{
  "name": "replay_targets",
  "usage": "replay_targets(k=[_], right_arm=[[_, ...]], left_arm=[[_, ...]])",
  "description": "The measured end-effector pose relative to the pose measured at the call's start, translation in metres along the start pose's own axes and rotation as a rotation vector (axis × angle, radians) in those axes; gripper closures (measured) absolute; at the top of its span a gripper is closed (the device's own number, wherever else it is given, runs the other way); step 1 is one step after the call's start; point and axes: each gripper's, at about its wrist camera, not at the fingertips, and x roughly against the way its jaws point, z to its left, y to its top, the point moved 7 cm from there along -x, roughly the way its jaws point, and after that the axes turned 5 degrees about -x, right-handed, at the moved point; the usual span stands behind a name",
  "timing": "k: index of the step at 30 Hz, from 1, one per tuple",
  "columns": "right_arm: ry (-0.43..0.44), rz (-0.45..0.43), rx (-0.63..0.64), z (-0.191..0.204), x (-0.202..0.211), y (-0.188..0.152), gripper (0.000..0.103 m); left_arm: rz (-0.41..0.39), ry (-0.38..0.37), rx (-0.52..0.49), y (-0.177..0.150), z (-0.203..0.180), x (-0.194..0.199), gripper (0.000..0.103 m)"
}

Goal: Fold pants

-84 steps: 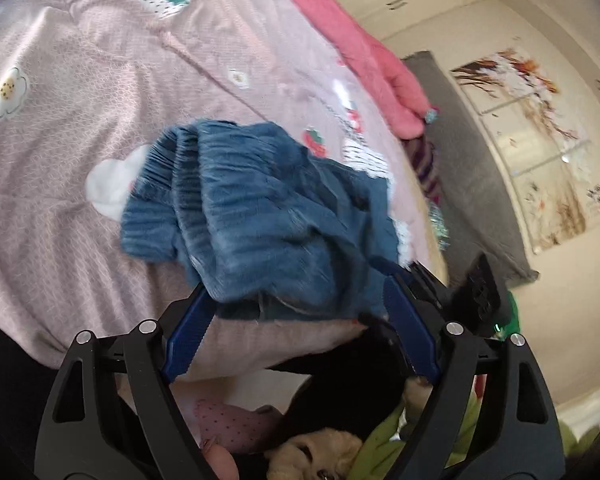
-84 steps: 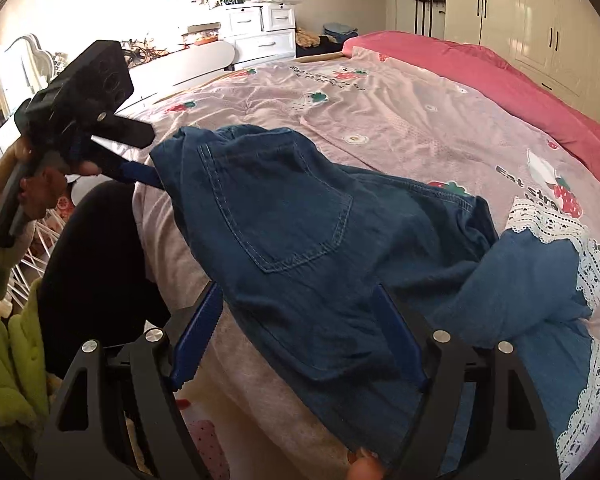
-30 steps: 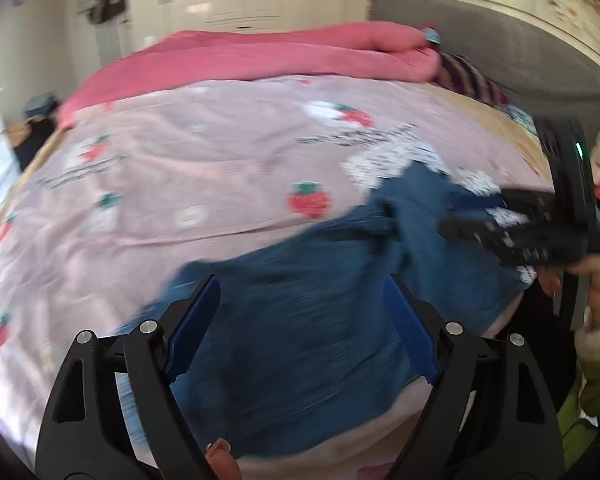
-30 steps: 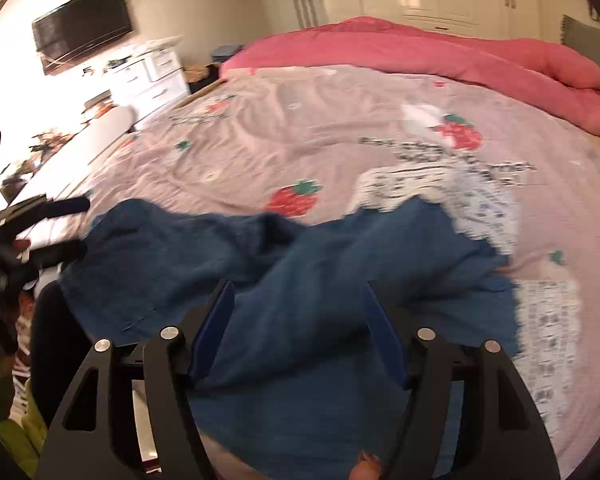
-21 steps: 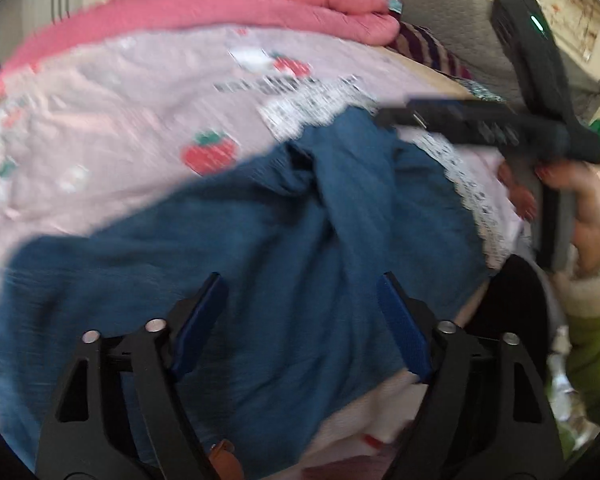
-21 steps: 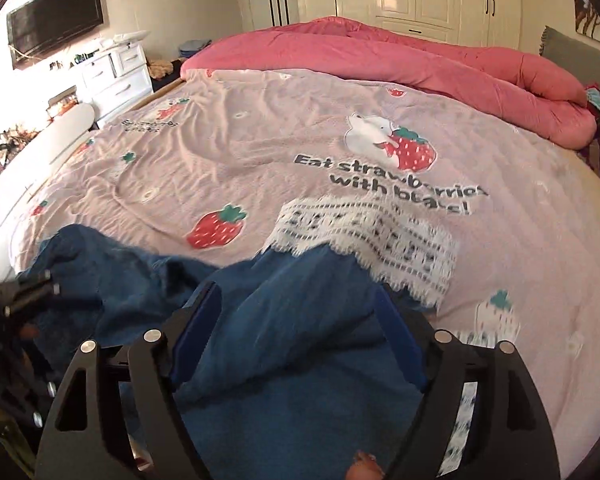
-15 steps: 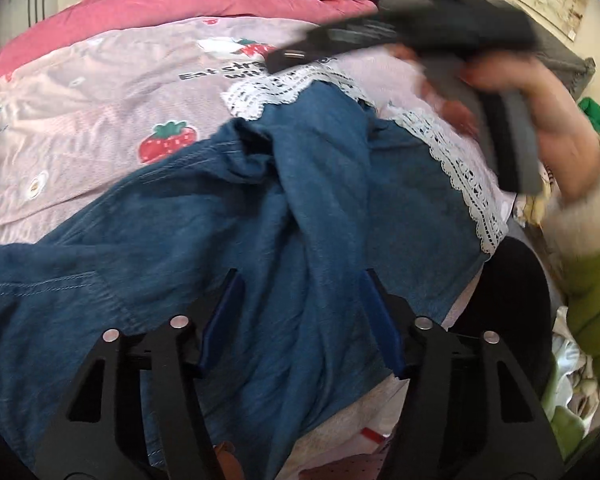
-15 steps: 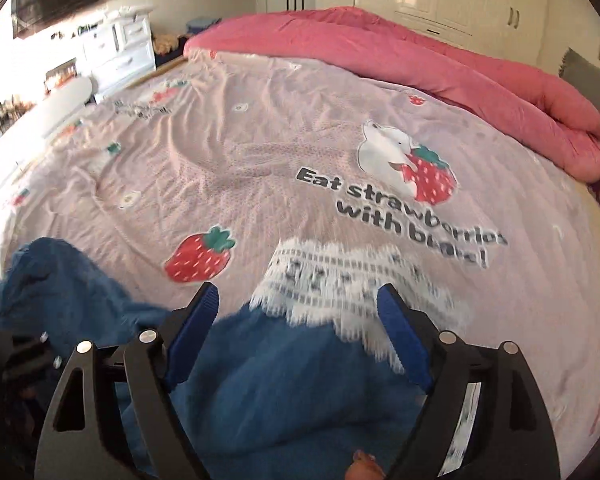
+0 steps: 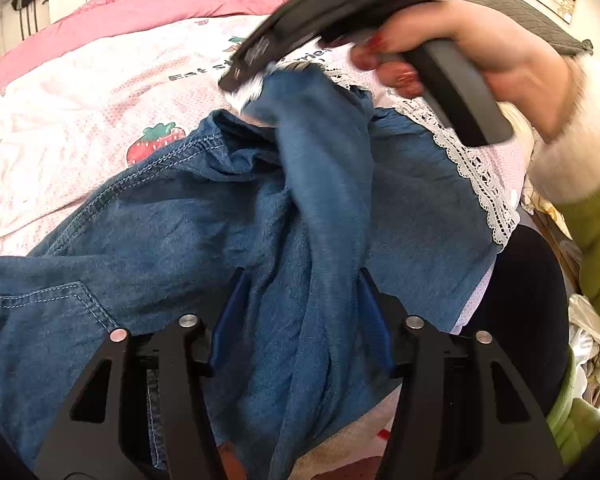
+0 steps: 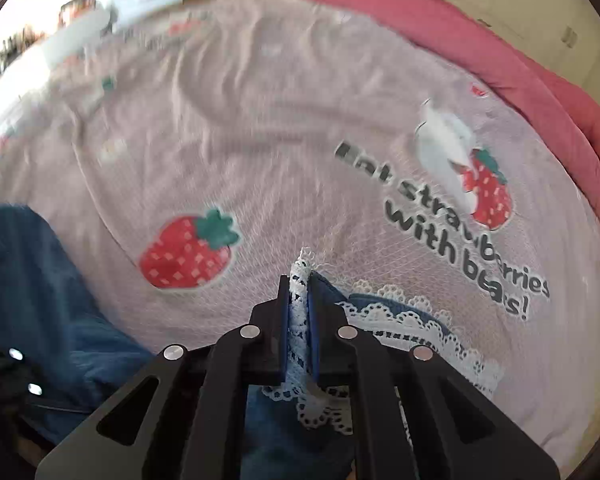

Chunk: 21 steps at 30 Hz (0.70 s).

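Crumpled blue denim pants w/ white lace hem [image 9: 204, 220] fill centre; left gripper [image 9: 300, 312] straddles a fold, jaws just closing; right gripper [image 9: 256, 64] pinches hem upper centre.

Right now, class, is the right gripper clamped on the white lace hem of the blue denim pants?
Yes: the right gripper pinches the white lace hem.

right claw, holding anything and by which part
The right claw is shut on the pants, pinching the white lace trim at a leg hem.

Blue denim pants [image 9: 188, 232] — white lace hem [image 10: 300, 320] — strawberry-print pink sheet [image 10: 260, 140].
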Motion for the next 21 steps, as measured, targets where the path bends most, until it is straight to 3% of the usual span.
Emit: replay_targets(k=[6, 11, 14, 21], right_arm=[[0.046, -0.191, -0.145, -0.024, 0.079, -0.008, 0.096], [0.064, -0.298, -0.240, -0.048, 0.135, -0.032, 0.096], [0.067, -0.305, -0.300, -0.060, 0.152, -0.069, 0.096], [0.041, -0.212, -0.408, -0.075, 0.145, -0.156, 0.096]], left_arm=[[-0.004, 0.005, -0.003, 0.003, -0.002, 0.005, 0.066], [-0.015, 0.022, -0.037, 0.008, -0.012, 0.010, 0.082], [-0.014, 0.019, -0.066, 0.010, -0.022, 0.013, 0.093], [-0.001, 0.049, -0.138, 0.005, -0.039, 0.013, 0.094]])
